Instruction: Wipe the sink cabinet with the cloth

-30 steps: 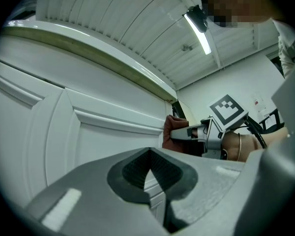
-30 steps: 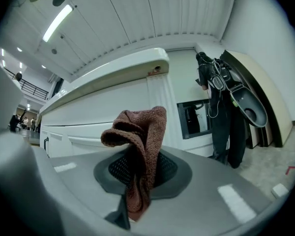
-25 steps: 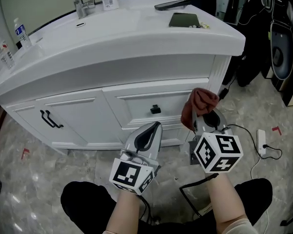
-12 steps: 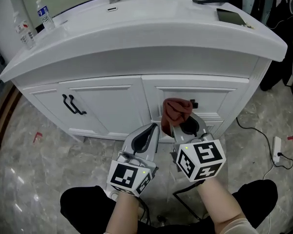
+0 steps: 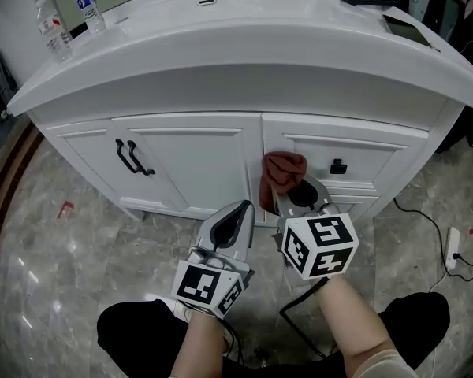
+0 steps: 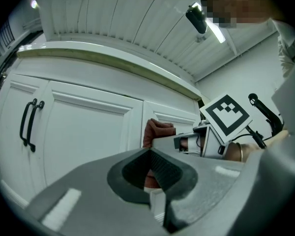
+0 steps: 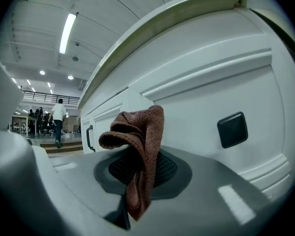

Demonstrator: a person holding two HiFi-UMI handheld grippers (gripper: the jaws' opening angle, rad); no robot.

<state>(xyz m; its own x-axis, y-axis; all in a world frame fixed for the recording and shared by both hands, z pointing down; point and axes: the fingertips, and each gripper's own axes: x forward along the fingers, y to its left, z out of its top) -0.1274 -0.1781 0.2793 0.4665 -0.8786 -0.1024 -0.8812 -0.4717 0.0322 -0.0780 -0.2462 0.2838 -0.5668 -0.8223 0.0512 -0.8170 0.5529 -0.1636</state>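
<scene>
Nearest the camera, two bare forearms reach forward over dark-clad knees, each hand holding a gripper with a marker cube at its back. The left gripper (image 5: pixel 242 209) hangs low above the grey marbled floor (image 5: pixel 63 274). In its own view its jaws (image 6: pixel 150 151) are pressed together with nothing between them. It sits just beside the right gripper and a little nearer the person.

The right gripper (image 5: pixel 292 186) reaches slightly further forward. Its own view shows the jaws (image 7: pixel 137 168) clamped on the cloth (image 7: pixel 137 132). This reddish-brown cloth (image 5: pixel 282 172) is pinched at its lower part. The rest stands up above the jaw tips in a bunched fold that droops over to the left. From the left gripper view the cloth (image 6: pixel 156 131) shows past that gripper's tips, against the white front.

Just beyond the cloth is the sink cabinet (image 5: pixel 189 160). The cloth is held before the seam between the door panel and the drawer front. Whether it touches the surface cannot be told. A square black drawer knob (image 5: pixel 338 166) lies near the cloth on its right, and a pair of black door handles (image 5: pixel 132 157) lies well apart on its left.

Further back, on the cabinet's curved white top (image 5: pixel 244 50), two water bottles (image 5: pixel 89 6) stand at the far left. A flat dark device (image 5: pixel 406 30) lies at the far right.
</scene>
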